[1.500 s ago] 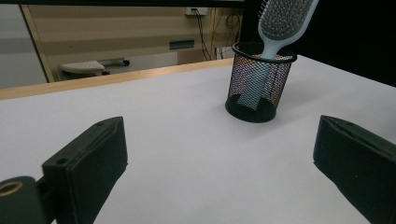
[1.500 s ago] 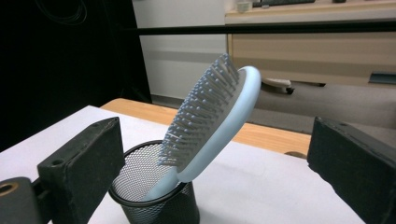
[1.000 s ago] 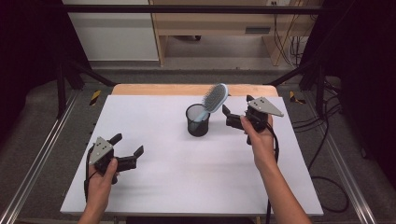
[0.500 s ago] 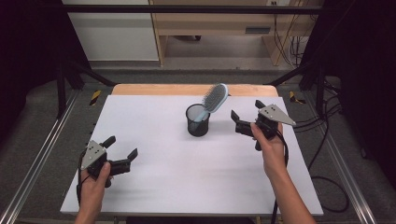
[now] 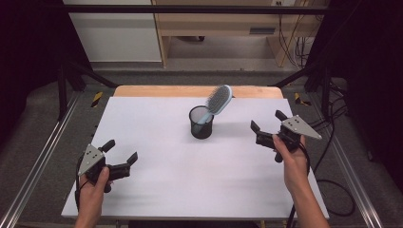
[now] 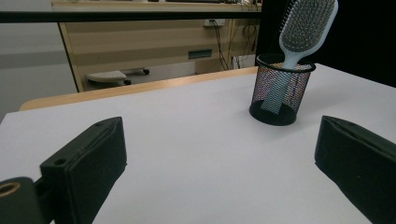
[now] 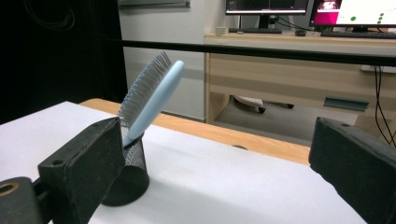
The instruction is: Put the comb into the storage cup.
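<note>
The hairbrush (image 5: 217,102) is standing handle-down in the black mesh cup (image 5: 201,123), mid-counter toward the far edge, head sticking out and leaning up and away toward the right gripper's side. In the high view the right gripper (image 5: 265,127) is hovering just off the cup's right, jaws standing wide apart and empty, pointing roughly at the cup. The left gripper (image 5: 120,156) is sitting well apart, low near the person's edge of the white counter (image 5: 190,180), jaws also spread wide with nothing between them.

Key relation: the right gripper is clearly the nearer one. From it, the brush is lying ahead and slightly to the left; in the right gripper view the light blue brush back (image 7: 156,100) is facing it, the bristles are turning away, and the cup is partly hiding behind its left jaw. The brush's long axis is running slanted, from the cup bottom up toward the far right, so it is tilting, not upright.

From the left gripper, the brush (image 6: 306,30) and cup (image 6: 280,88) are lying ahead and off to the right, much farther out, with the bristles facing it.

Judging by this, any reach for the brush head is falling to the right gripper, and it would need to come in across the slanted neck above the rim.
</note>
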